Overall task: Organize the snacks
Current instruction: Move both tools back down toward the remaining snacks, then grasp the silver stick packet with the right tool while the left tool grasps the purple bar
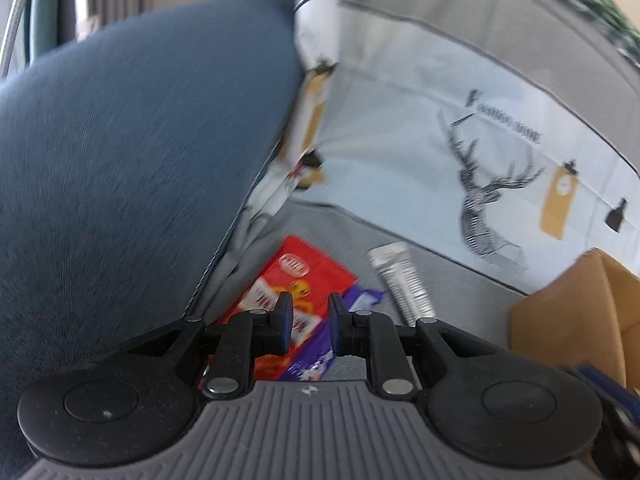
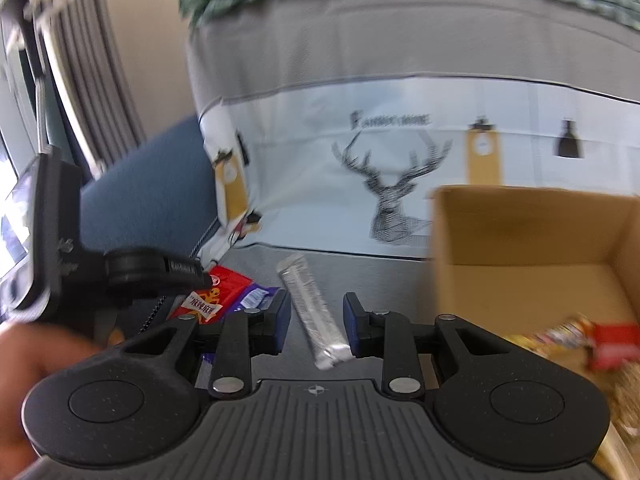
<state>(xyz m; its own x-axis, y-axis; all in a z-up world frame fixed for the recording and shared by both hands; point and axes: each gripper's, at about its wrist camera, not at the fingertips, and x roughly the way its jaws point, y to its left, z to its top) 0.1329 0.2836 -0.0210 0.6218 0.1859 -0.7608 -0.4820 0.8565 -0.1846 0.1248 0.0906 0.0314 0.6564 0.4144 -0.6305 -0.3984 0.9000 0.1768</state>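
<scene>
Three snacks lie on the grey sofa seat (image 1: 344, 236): a red packet (image 1: 304, 276), a purple packet (image 1: 360, 298) partly under it, and a long silver packet (image 1: 400, 284). My left gripper (image 1: 310, 320) hovers over the red and purple packets, its jaws a narrow gap apart with nothing between them. In the right wrist view the silver packet (image 2: 312, 308) runs up through the gap of my right gripper (image 2: 316, 322). Its pads stand clear of the packet on both sides. The left gripper (image 2: 202, 277) reaches in from the left above the red packet (image 2: 228, 282).
An open cardboard box (image 2: 520, 240) stands on the seat at the right with several snack packets (image 2: 580, 340) inside. A blue cushion (image 1: 140, 140) crowds the left. A deer-print backrest (image 2: 380, 184) rises behind. A hand (image 2: 28, 364) shows at lower left.
</scene>
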